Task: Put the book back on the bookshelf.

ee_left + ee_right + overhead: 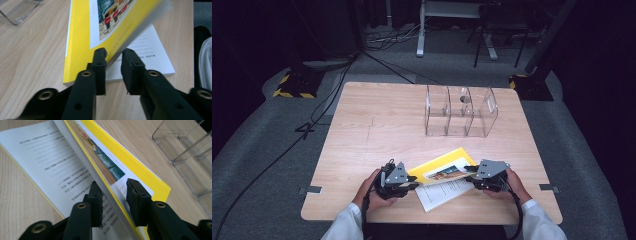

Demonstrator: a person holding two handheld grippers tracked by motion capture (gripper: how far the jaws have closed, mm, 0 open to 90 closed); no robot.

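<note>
lying near the table's [362,115] front edge, the yellow book [443,169] runs lengthwise between both hands, its cover lifted off the white page. left gripper [113,53] and right gripper [112,190] straddle opposite ends of that raised cover, jaws parted, neither visibly pinching, equally near.

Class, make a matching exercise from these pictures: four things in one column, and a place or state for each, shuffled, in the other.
1. yellow book
2. clear organiser
3. left tongs
4. right tongs

A. empty, at the table's far side
B. at the book's right end, jaws either side of the lifted cover
C. partly open, on the near table
D. at the book's left end

Pairs: 1-C, 2-A, 3-D, 4-B
</note>
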